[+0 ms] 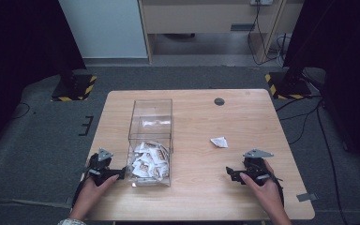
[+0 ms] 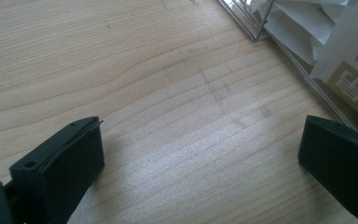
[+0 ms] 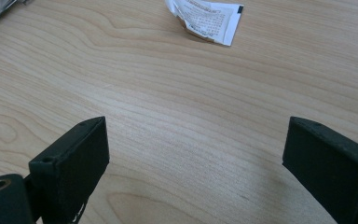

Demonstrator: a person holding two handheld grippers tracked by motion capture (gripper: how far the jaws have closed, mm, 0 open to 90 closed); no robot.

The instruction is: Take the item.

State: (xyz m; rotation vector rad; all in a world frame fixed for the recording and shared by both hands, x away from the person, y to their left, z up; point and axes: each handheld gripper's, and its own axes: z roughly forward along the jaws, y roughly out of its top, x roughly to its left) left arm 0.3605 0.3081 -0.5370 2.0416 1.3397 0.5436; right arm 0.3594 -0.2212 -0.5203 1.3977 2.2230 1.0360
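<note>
One white sachet (image 3: pixel 205 21) (crumpled, printed), both grippers gaping, empty.

Grey carpet floor (image 1: pixel 37 140); pale wooden desk (image 1: pixel 243 122); black curtains (image 1: pixel 14 42) both sides; wooden cabinet (image 1: pixel 206 18) behind; hazard-striped stand bases (image 1: pixel 75 89).

Bare counter (image 1: pixel 243 117) between right tongs (image 1: pixel 231 173) and loose sachet (image 1: pixel 219 142), open path. Left tongs (image 1: pixel 118 175) sit just beside clear box (image 1: pixel 151 123) wall; box blocks sideways travel, top open.
</note>
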